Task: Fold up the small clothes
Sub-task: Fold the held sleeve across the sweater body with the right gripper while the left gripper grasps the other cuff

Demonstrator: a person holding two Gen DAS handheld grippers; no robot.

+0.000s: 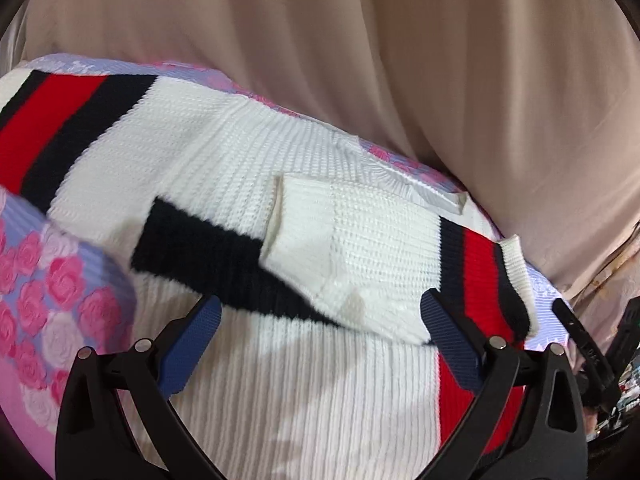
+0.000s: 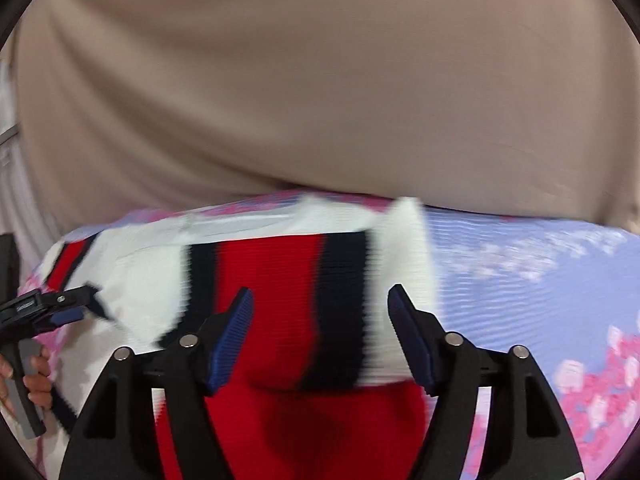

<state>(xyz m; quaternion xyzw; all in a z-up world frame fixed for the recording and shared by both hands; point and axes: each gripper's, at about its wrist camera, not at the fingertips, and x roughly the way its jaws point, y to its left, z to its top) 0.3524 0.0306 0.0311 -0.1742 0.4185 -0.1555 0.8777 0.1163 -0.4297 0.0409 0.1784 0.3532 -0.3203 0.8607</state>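
Note:
A white knit sweater (image 1: 224, 168) with red and navy stripes lies spread on a floral bedcover (image 1: 48, 292). One sleeve (image 1: 360, 248) is folded across the body, and its striped cuff (image 1: 480, 280) lies at the right. My left gripper (image 1: 320, 320) hovers over the folded sleeve, open, with nothing between its blue pads (image 1: 192, 344). In the right wrist view the striped cuff (image 2: 304, 280) lies under and between the spread fingers of my right gripper (image 2: 320, 320). That gripper is open, and its pads (image 2: 232, 332) stand clear of the knit.
Beige cloth (image 2: 320, 100) hangs behind the far edge of the bedcover (image 2: 520, 264). A hand (image 2: 38, 376) holds the left tool at the left edge of the right wrist view. The lilac and pink cover extends to the right of the sweater.

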